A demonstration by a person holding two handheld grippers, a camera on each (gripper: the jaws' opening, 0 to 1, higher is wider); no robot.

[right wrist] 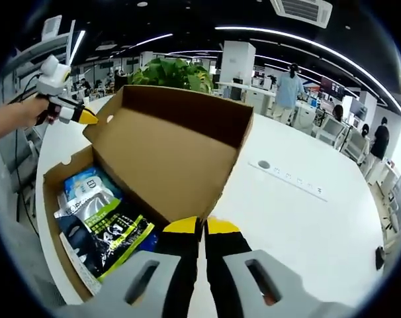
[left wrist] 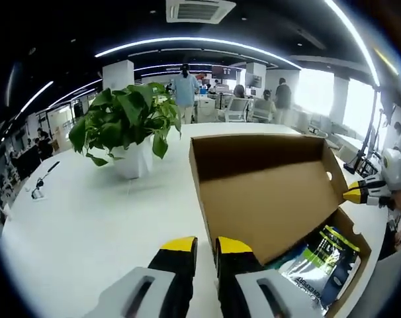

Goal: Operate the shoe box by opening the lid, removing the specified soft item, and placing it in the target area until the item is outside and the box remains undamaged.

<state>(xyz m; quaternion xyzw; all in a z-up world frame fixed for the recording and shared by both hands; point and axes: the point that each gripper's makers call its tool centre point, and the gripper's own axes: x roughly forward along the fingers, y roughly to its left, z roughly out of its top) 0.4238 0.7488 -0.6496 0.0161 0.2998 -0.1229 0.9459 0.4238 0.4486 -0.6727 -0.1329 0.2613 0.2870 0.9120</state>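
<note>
Right gripper view, lower centre: right gripper (right wrist: 202, 228) pinches the raised lid (right wrist: 167, 152) of the shoe box (right wrist: 55, 182), while the left gripper (left wrist: 206, 246) sits narrow.

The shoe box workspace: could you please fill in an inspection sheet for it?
Surface: white table, mostly bare.
Job's things: cardboard shoe box with its lid raised; soft printed packets lie inside.
Clutter: potted plant stands apart from the box; small dark item near the table's edge.
Grippers: left gripper has its jaws close together beside the lid, grip unclear; right gripper appears pinched on the lid's edge.
Cables: nothing clearly seen.
Surroundings: open office, people and desks beyond the table.
</note>
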